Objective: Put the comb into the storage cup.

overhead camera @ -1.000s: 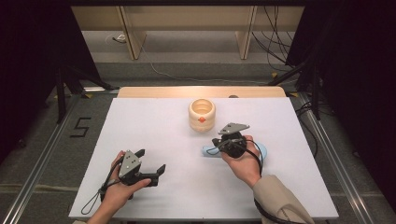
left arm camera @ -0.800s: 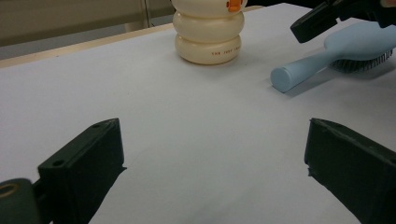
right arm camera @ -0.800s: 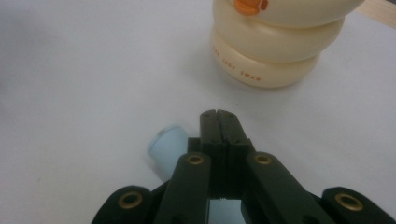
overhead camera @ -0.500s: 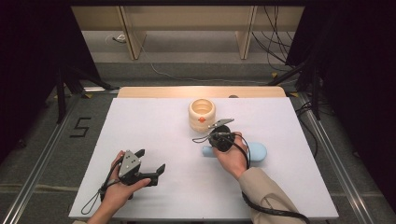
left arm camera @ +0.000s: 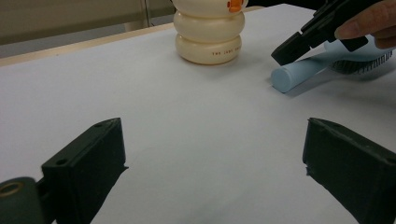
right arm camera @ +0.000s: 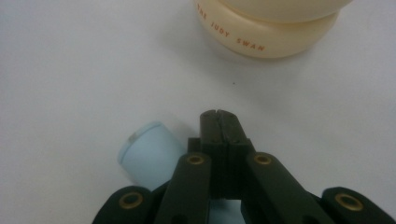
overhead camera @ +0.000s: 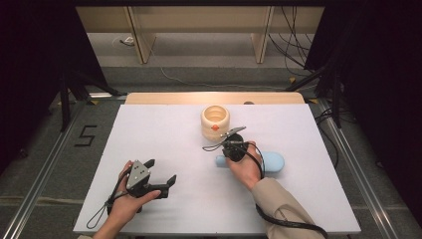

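While lying flat, hairbrush point(overhead camera: 271, 162) handle points left toward cup point(overhead camera: 215, 121).

Looks like a lab recording station. White surface point(overhead camera: 164, 149) on a wooden top, flanked by dark curtains and black stands point(overhead camera: 67, 94). Cables point(overhead camera: 293, 45) trailing on grey floor beyond the surface; taped "5" point(overhead camera: 85, 135) left of it.

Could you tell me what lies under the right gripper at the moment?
A light blue hairbrush lies on the white table beneath the right gripper, whose jaws are shut; the hand covers its middle.
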A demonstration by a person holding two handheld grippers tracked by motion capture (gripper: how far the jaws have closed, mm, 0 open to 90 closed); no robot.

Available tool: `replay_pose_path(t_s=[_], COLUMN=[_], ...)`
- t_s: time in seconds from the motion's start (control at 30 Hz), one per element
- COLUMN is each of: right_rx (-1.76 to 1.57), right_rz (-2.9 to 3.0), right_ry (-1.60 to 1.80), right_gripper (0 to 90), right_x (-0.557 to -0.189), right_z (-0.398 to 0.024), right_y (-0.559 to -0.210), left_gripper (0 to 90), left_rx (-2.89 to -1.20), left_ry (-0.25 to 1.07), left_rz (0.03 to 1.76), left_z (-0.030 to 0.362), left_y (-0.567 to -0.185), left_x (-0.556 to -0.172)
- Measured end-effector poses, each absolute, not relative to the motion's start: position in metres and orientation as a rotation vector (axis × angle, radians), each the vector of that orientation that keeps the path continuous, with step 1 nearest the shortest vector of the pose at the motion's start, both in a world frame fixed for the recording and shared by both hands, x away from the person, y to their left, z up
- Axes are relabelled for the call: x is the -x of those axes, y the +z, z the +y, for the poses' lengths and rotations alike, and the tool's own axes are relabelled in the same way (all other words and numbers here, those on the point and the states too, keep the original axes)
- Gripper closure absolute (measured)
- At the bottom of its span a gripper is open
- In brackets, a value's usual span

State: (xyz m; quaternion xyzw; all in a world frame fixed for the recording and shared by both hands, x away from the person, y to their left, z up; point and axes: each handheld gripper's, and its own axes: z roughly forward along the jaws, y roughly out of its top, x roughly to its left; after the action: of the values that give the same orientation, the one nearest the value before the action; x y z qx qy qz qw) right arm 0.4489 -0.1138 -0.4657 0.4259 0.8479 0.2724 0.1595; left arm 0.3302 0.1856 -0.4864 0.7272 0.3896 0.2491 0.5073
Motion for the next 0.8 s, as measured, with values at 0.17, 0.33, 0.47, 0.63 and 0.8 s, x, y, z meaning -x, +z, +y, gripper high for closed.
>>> replay_pose_path(t_s=[0.17, 0.33, 0.47, 0.63, 0.8], right_rx=[-1.222, -1.232, -1.229, -1.226, -1.233], right_rz=[2.421, 2.419, 2.419, 2.422, 2.427], right_ry=[0.769, 0.763, 0.752, 0.747, 0.742], right_gripper=[90.0, 90.0, 90.0, 90.0, 90.0], right_x=[-0.4499, -0.4508, -0.4511, -0.4513, -0.4504], right_z=[-0.1136, -0.1124, -0.1118, -0.1114, -0.1105], right_y=[-0.4675, -0.4698, -0.4711, -0.4720, -0.4725], left_gripper=[5.6, 5.7, 5.7, 5.8, 5.9], left_rx=[-1.752, -1.753, -1.754, -1.755, -1.754], left_ry=[0.601, 0.599, 0.598, 0.598, 0.596], left_rz=[0.938, 0.938, 0.939, 0.937, 0.938], left_z=[0.1855, 0.1851, 0.1849, 0.1849, 0.1848], left_y=[-0.4862, -0.4863, -0.4866, -0.4865, -0.4864], left_x=[-0.3300, -0.3299, -0.3300, -0.3299, -0.3298])
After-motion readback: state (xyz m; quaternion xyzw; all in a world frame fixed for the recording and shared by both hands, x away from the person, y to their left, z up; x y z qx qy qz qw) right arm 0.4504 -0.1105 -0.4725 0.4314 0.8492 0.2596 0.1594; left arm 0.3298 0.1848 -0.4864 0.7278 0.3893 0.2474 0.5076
